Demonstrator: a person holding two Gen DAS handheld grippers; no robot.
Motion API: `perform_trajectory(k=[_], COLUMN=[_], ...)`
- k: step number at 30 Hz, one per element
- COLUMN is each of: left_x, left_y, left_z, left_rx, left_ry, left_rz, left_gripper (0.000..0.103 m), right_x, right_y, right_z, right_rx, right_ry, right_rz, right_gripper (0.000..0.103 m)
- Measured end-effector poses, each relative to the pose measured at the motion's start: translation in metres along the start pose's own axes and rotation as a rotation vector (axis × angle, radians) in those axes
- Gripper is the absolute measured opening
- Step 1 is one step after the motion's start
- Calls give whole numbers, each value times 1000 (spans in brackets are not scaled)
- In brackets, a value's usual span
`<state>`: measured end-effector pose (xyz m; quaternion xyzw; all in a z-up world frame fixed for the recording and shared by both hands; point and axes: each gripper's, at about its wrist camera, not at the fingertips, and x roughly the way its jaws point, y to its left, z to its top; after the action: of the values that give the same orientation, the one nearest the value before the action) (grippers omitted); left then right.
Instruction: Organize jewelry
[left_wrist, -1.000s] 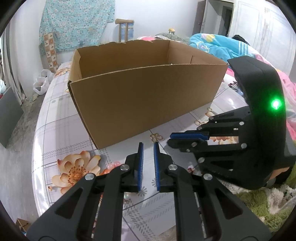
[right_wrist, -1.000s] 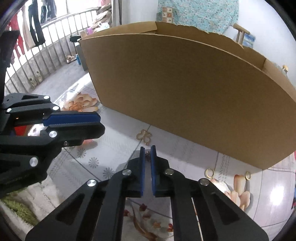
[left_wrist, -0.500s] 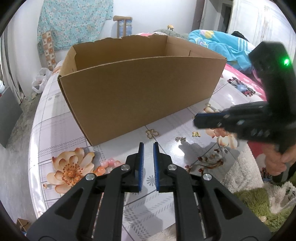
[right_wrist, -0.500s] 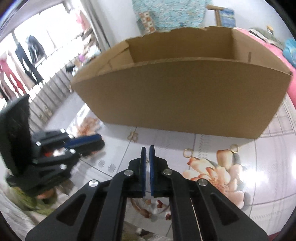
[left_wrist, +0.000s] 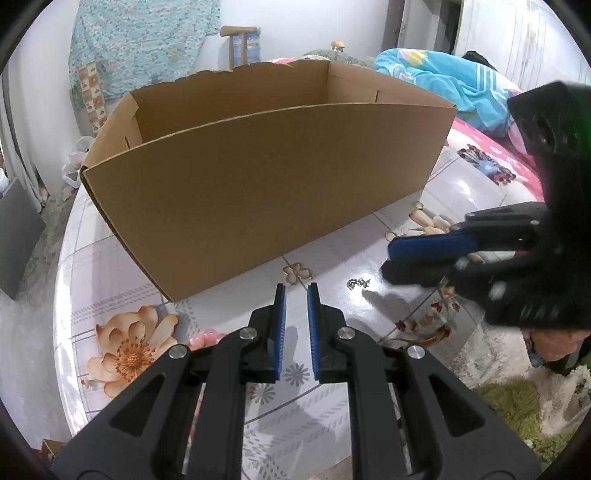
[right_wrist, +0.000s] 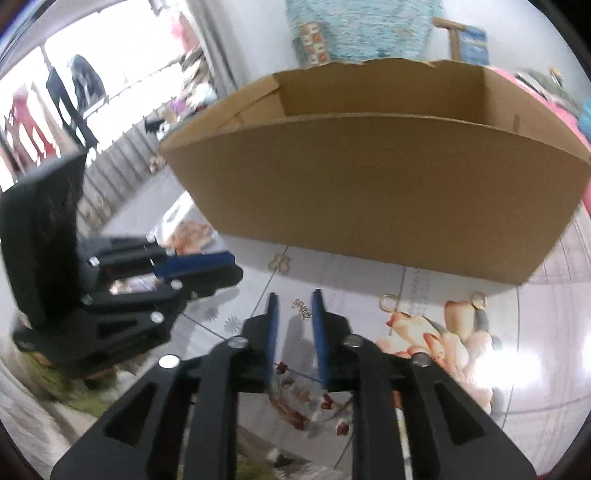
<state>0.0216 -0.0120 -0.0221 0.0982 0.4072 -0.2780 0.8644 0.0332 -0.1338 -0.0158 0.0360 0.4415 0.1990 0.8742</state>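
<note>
The right gripper (right_wrist: 294, 308) is being lined up over a small silver jewelry piece (right_wrist: 301, 307) lying on the floral tabletop (left_wrist: 110, 266) in front of the open cardboard box (left_wrist: 266, 184); its jaws have just been opening, with nothing pinched yet. The left gripper (left_wrist: 294, 297) is being held slightly parted and empty. Next, a descent and closure are called for (judged). The piece's type is being obscured by blur; the box floor is hidden.

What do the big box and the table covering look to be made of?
Box: brown corrugated cardboard, matte, with a raggedly torn top edge. Table covering: probably glossy plastic or oilcloth, since its floral print mirrors the lights; cannot be sure.
</note>
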Motion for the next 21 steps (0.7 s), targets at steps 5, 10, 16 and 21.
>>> perform_trajectory(k=[5,10,16,21], left_x=[-1,-2,-3,-5], left_y=[1,3,6,9], left_z=[0,-2,-4,-5], left_rx=[-5,1,-10,-15], left_ry=[-4,-10,-19,-22], left_rz=[12,18,13,9], left_gripper=[11,11,11,11], right_x=[20,22,6,-29], right_y=[17,26,4,-13], right_z=[3,3,10,15], right_rx=[-141,-229,-54,96], right_ry=[45,85,74,-2], right_rz=[-67,-87,-16,86], right_gripper=[22,4,2,2])
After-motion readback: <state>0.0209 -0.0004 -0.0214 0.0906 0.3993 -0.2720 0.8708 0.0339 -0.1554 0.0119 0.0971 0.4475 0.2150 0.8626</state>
